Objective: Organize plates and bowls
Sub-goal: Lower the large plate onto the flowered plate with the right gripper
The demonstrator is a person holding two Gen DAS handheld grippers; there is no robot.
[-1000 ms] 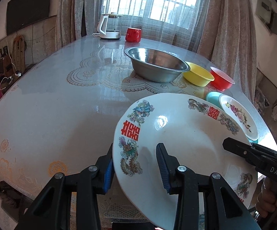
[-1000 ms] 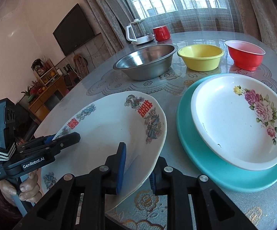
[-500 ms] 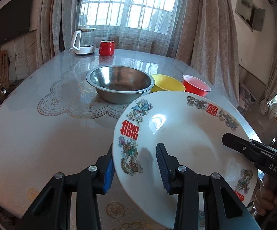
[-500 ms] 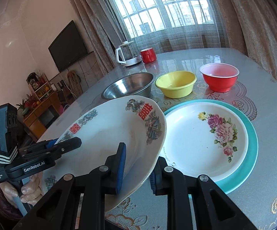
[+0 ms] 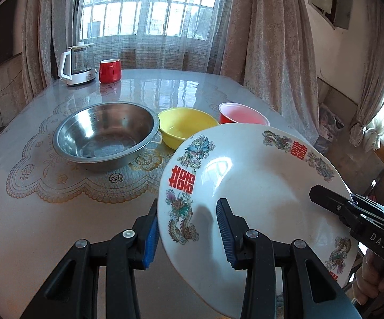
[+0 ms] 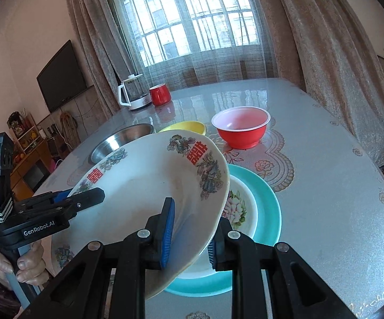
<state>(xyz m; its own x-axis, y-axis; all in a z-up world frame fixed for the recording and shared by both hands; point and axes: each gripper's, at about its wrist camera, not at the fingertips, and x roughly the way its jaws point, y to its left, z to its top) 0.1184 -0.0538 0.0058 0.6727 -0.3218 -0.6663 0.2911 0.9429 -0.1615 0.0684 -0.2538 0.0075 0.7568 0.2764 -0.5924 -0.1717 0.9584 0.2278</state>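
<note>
A large white plate (image 5: 258, 186) (image 6: 144, 183) with red characters and dragon prints hangs tilted above the table, held at opposite rims. My left gripper (image 5: 189, 234) is shut on its left rim. My right gripper (image 6: 189, 234) is shut on its right rim and shows at the right edge of the left wrist view (image 5: 351, 212). Under the plate's right side lie a white floral plate (image 6: 241, 207) on a teal plate (image 6: 269, 207). Beyond stand a steel bowl (image 5: 106, 135), a yellow bowl (image 5: 186, 126) and a red bowl (image 6: 241, 127).
A glass kettle (image 5: 78, 63) and a red mug (image 5: 110, 71) stand at the table's far end by the curtained window. The table (image 6: 325, 186) carries a lace-pattern cover. A hand (image 6: 29, 263) grips the left tool's handle. A TV and shelves line the left wall.
Both grippers have carried the big plate up and rightward; it now overlaps the floral and teal plates. The bowls look nearer the left wrist view's centre. Both grips are unchanged.
</note>
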